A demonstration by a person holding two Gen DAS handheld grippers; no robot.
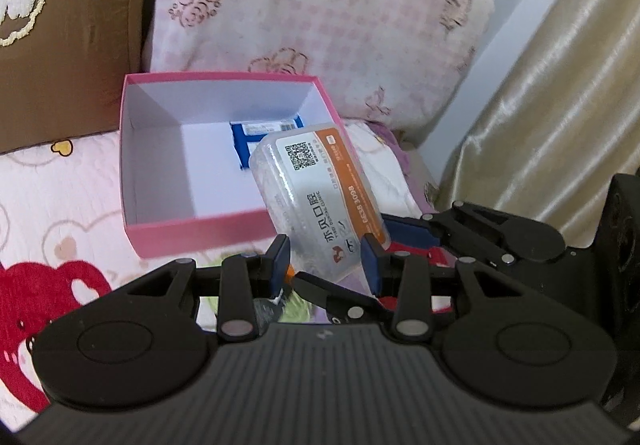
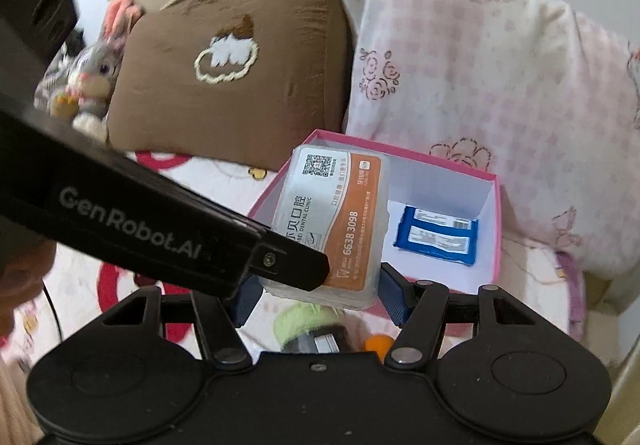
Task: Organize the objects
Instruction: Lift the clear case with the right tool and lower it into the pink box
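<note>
A clear plastic case (image 1: pixel 320 197) with an orange and white label hangs tilted over the near right corner of an open pink box (image 1: pixel 192 233). My left gripper (image 1: pixel 326 265) is shut on the case's lower end. The right gripper's blue finger (image 1: pixel 408 233) presses the same end from the right. In the right wrist view my right gripper (image 2: pixel 319 299) is shut on the case (image 2: pixel 332 221), and the left gripper's black finger (image 2: pixel 296 265) lies across its label. Inside the box (image 2: pixel 496 237) lies a blue packet (image 2: pixel 436 241), which also shows behind the case in the left wrist view (image 1: pixel 240 141).
The box sits on a pink bedsheet (image 1: pixel 60 205). Behind it lean a brown pillow (image 2: pixel 224 85) and a pink checked pillow (image 2: pixel 480 77). A plush rabbit (image 2: pixel 96 77) sits far left, a cream curtain (image 1: pixel 560 85) hangs right. A green item (image 2: pixel 304 319) and an orange one (image 2: pixel 378 345) lie below the case.
</note>
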